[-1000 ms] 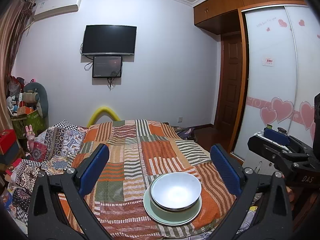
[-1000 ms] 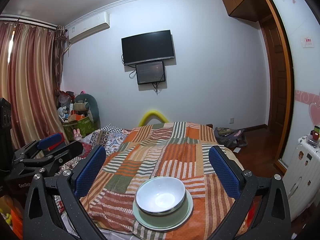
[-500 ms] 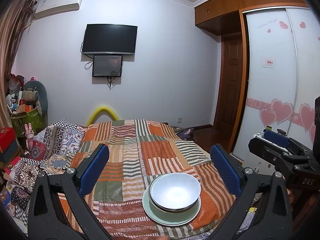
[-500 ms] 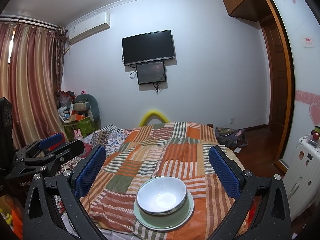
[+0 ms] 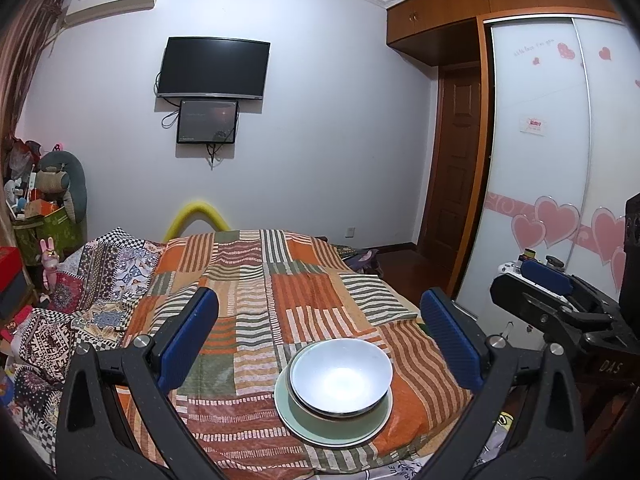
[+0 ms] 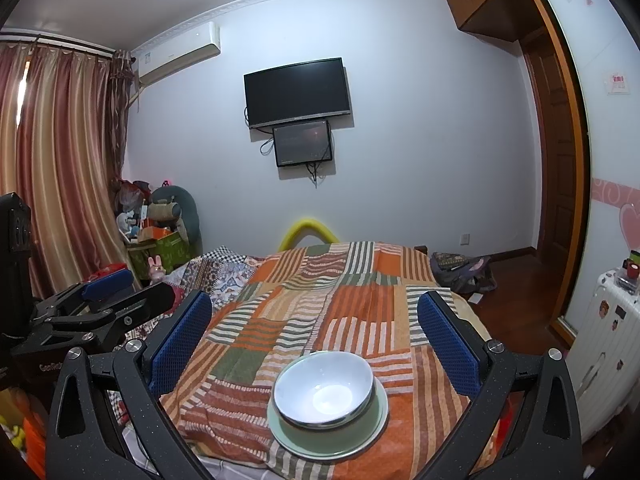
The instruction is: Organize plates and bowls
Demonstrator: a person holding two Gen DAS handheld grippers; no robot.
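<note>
A white bowl (image 5: 340,376) sits in a pale green plate (image 5: 316,426) on the striped patchwork cloth (image 5: 280,292) near its front edge. The bowl (image 6: 324,388) and plate (image 6: 360,436) also show in the right wrist view. My left gripper (image 5: 320,344) is open and empty, raised above and in front of the stack. My right gripper (image 6: 312,344) is open and empty, also raised before the stack. The right gripper shows at the right of the left wrist view (image 5: 560,304), and the left gripper at the left of the right wrist view (image 6: 104,304).
A patterned quilt (image 5: 80,292) lies left of the cloth. Boxes and toys (image 6: 156,236) stand at the far left by the curtain (image 6: 52,168). A white suitcase (image 6: 604,352) stands at the right beside the wardrobe doors (image 5: 552,184). A bag (image 6: 464,272) lies on the floor.
Both grippers have drifted slightly; the bowl and plate look a little nearer and lower in both views. Nothing was taken hold of or moved.
</note>
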